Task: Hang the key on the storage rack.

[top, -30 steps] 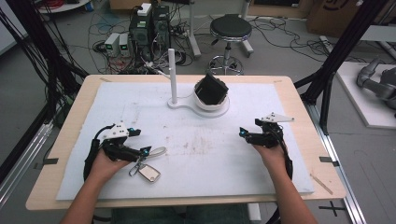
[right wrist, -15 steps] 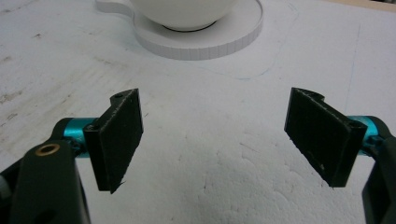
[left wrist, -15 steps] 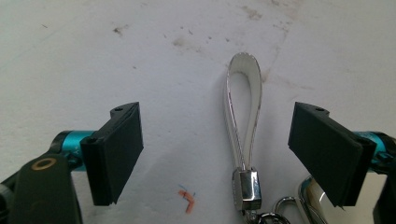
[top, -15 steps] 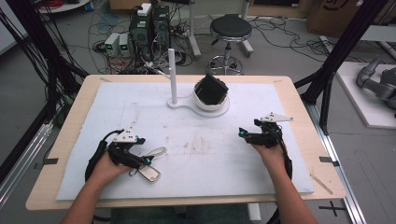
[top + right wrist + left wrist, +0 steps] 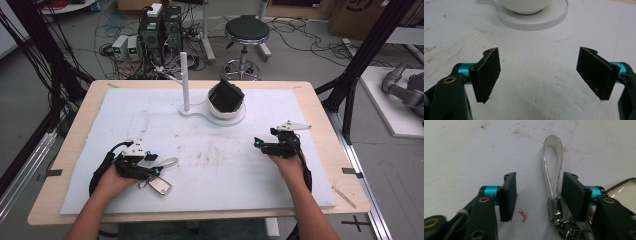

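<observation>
1. So over the last second the left gripper (image 5: pixel 150 168) slid down and toward the near edge of the white foam-covered table (image 5: pixel 300 105) — it now sits right over the keychain, a clear looped strap with a silver metal clasp (image 5: pixel 552 176) and a flat, pale rectangular tag (image 5: pixel 160 186) hanging off the ring.
2. What that means, I'd guess: the reach is done and the grab is next, nothing is pinched yet.
3. The right gripper (image 5: pixel 262 144) hasn't budged, parked on the right side of the mat, well apart from the keychain.
4. The left gripper view gives you what the high view can't — its jaws are spread, with the strap lying flat between them, just beside the right-hand pad (image 5: pixel 572 192) and with a clear gap to the other. There's also a tiny orange scrap (image 5: pixel 523 215) on the mat.
5. The right gripper view shows its jaws wide apart over bare mat, with the round white stand base (image 5: pixel 534 17) ahead.
6. Only the high view lays out the whole thing — white post (image 5: pixel 184 80) and a black box-like object (image 5: pixel 226 95) on that stand at the far middle.
</observation>
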Demonstrator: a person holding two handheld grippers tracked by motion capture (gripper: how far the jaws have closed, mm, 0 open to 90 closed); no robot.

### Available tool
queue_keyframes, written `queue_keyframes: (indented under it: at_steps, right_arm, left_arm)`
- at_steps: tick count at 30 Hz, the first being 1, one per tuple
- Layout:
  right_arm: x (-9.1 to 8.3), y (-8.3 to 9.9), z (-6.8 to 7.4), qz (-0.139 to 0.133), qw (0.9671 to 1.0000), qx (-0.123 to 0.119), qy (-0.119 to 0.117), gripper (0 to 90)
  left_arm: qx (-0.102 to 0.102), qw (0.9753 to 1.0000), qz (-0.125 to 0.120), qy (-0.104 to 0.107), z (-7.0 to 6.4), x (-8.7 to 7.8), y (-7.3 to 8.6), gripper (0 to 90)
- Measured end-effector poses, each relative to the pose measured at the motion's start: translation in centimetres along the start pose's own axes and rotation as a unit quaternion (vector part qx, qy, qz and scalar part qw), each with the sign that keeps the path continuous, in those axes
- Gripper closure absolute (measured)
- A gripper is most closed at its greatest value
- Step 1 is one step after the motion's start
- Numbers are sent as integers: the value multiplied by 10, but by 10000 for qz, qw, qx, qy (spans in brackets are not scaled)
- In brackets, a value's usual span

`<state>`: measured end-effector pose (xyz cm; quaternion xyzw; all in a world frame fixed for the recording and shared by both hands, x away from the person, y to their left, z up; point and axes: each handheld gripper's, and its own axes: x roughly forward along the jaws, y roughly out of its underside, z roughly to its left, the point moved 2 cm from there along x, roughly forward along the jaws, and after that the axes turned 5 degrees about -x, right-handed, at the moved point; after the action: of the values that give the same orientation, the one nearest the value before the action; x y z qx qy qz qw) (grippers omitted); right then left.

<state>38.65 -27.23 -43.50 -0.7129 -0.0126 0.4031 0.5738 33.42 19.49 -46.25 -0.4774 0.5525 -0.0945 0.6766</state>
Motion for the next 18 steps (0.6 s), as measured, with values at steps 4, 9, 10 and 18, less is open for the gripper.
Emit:
queue_keyframes:
  at_steps: [4, 9, 10, 18]
  right_arm:
    - [1, 0, 0, 20, 10000, -18, -21, 197]
    - [1, 0, 1, 40, 10000, -14, -28, 197]
    - [1, 0, 1, 35, 10000, -18, -27, 197]
    - [2, 0, 1, 49, 10000, -43, -44, 197]
  left_arm:
    - [147, 9998, 42, 97, -4, -1, 0, 629]
    - [91, 9999, 24, 112, -5, -1, 0, 684]
    - [60, 9999, 33, 106, -6, -1, 0, 689]
    - [224, 9996, 130, 120, -11, -2, -1, 811]
